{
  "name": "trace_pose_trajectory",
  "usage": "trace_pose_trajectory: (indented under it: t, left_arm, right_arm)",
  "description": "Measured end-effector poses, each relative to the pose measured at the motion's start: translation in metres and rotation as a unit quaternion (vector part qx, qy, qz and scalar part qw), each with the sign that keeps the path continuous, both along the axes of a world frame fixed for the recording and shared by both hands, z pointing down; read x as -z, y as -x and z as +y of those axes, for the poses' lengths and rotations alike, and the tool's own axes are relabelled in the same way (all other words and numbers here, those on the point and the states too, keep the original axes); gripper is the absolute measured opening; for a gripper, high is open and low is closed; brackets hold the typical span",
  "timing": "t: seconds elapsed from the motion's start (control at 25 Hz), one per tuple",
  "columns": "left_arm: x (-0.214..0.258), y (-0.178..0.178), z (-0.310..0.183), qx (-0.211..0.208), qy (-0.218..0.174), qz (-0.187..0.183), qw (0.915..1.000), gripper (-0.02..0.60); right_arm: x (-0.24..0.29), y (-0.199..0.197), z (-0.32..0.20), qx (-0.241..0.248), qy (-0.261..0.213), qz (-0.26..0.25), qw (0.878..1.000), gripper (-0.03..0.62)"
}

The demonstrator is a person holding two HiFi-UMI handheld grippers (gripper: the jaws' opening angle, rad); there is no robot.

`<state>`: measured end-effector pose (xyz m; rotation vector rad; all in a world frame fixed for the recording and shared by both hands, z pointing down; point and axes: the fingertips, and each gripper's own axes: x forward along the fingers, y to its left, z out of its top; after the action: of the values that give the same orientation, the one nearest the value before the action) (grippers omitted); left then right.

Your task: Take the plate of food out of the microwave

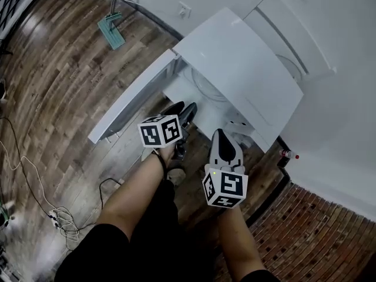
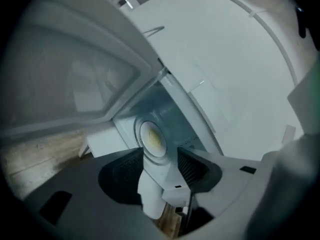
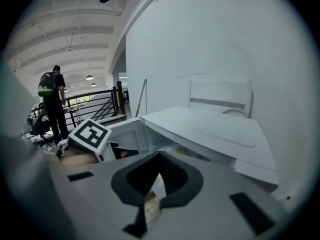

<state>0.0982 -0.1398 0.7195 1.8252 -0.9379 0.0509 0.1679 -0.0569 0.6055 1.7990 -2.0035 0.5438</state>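
The plate of food [image 2: 152,136] sits inside the microwave [image 1: 241,63], whose door [image 1: 132,96] hangs open. The left tool [image 1: 183,111] faces the plate, jaws apart and empty. The right tool [image 1: 220,137] is closed on nothing.

The microwave [image 1: 235,69] is white. Inside it, a pale plate [image 2: 138,134] bears yellowish food [image 2: 153,136]. Left of the microwave, the floor [image 1: 59,81] is brown wood-grain planking. The left gripper [image 1: 183,109] and right gripper [image 1: 220,134] have dark jaws and white cubes with black square markers.
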Motion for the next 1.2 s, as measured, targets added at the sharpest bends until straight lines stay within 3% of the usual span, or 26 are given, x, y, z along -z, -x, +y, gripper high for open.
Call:
trace_pose_trajectory:
  t: [0.08,0.16,0.44,0.72,0.92,1.12,1.2]
  left_arm:
    - [-0.024,-0.011,-0.009,0.012,0.025,0.025,0.9993,0.266]
    - [-0.048,-0.021,-0.019,0.026,0.052,0.045,0.9973,0.307]
    - [-0.104,-0.048,-0.059,0.071,0.122,0.102,0.9846,0.350]
    - [-0.132,-0.072,-0.076,0.045,0.128,0.050,0.9894,0.356]
    - [-0.146,-0.077,-0.077,0.050,0.149,0.018,0.9875,0.356]
    - [-0.146,-0.072,-0.065,0.047,0.163,0.046,0.9844,0.343]
    - [-0.143,-0.066,-0.059,0.054,0.164,0.072,0.9823,0.303]
  right_arm:
    - [-0.011,-0.003,0.003,-0.005,0.009,-0.003,1.000,0.008]
    - [-0.021,-0.005,0.008,-0.009,0.019,-0.006,1.000,0.008]
    - [-0.049,-0.018,0.027,-0.022,0.058,-0.007,0.998,0.008]
    - [-0.070,-0.029,0.034,-0.035,0.081,-0.016,0.996,0.008]
    - [-0.075,-0.029,0.041,-0.035,0.092,-0.022,0.995,0.008]
    - [-0.081,-0.029,0.048,-0.042,0.101,-0.033,0.993,0.008]
    - [-0.081,-0.027,0.049,-0.042,0.101,-0.037,0.993,0.008]
